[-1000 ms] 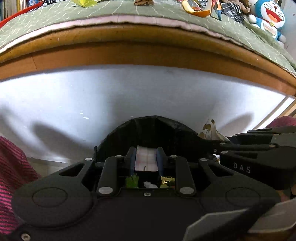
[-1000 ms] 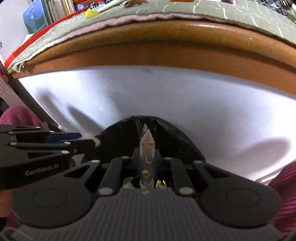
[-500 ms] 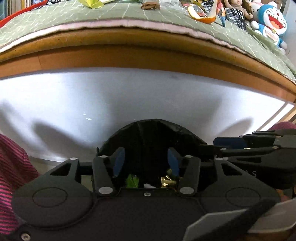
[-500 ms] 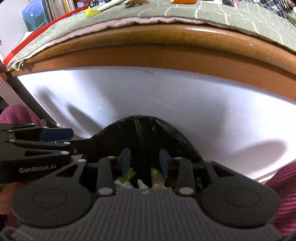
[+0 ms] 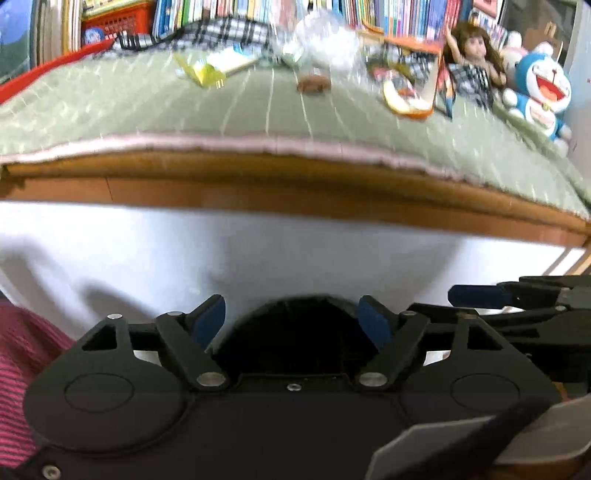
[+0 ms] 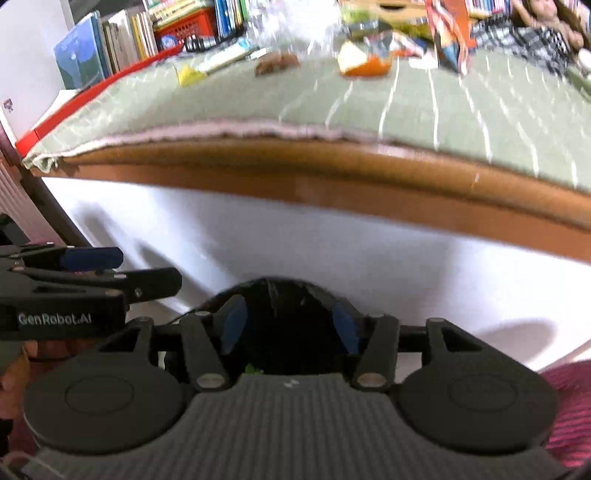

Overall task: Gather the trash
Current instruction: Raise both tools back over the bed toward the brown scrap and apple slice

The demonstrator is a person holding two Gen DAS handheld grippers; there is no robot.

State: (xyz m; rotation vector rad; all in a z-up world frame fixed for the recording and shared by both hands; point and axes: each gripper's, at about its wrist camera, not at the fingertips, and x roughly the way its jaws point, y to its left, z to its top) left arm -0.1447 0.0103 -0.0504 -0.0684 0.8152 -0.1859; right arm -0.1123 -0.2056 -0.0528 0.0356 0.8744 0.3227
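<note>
A black-lined trash bin (image 5: 295,328) (image 6: 280,317) sits low against the white desk front, just beyond both grippers. My left gripper (image 5: 293,321) is open and empty above it. My right gripper (image 6: 290,325) is open and empty too; a green scrap (image 6: 253,369) shows in the bin. Up on the green cloth (image 5: 147,110) lie a yellow wrapper (image 5: 203,72) (image 6: 190,75), a brown scrap (image 5: 313,84) (image 6: 277,62), an orange-and-white peel (image 5: 404,103) (image 6: 364,61) and crumpled clear plastic (image 5: 325,40) (image 6: 291,26). The other gripper shows at each view's side.
The wooden desk edge (image 5: 295,188) overhangs a white panel (image 5: 258,258). Books (image 5: 240,11) and a red basket (image 5: 110,18) line the back. A doll (image 5: 472,62) and a blue plush toy (image 5: 543,88) sit at the right. A red-striped sleeve (image 5: 22,369) is at the left.
Both grippers opened and let their trash drop into the bin, the left a pink-white piece, the right a crumpled wrapper. Both have since tilted up, bringing the desk top into view.
</note>
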